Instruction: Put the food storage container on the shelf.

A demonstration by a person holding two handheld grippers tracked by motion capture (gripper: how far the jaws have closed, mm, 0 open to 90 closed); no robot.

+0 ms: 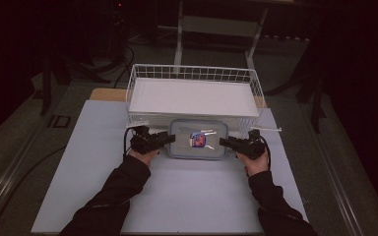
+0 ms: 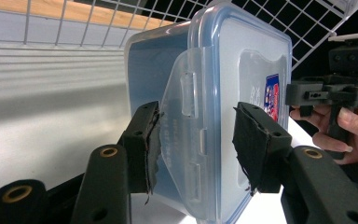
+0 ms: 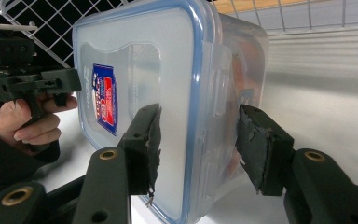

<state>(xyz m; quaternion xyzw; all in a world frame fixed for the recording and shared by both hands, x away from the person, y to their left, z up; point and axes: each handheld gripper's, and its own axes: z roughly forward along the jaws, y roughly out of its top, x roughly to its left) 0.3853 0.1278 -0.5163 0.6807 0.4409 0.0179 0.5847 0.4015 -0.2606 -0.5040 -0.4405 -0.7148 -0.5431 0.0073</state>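
Container lies flat, lid up, just before the wire basket, long axis between the grippers. Left gripper and right gripper straddle its end latches, pads not pressing; gripper views reveal those clips.

wire basket blocking just behind container, bare table in front

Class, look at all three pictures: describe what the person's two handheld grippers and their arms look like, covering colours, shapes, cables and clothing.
Both the left gripper and the right gripper are black, blocky tools with pistol-style handles. Each has two angular black jaws with brass-coloured rivets and frayed black pads. A thin black cable loops from the left one. The person wears dark long sleeves reaching the wrists.
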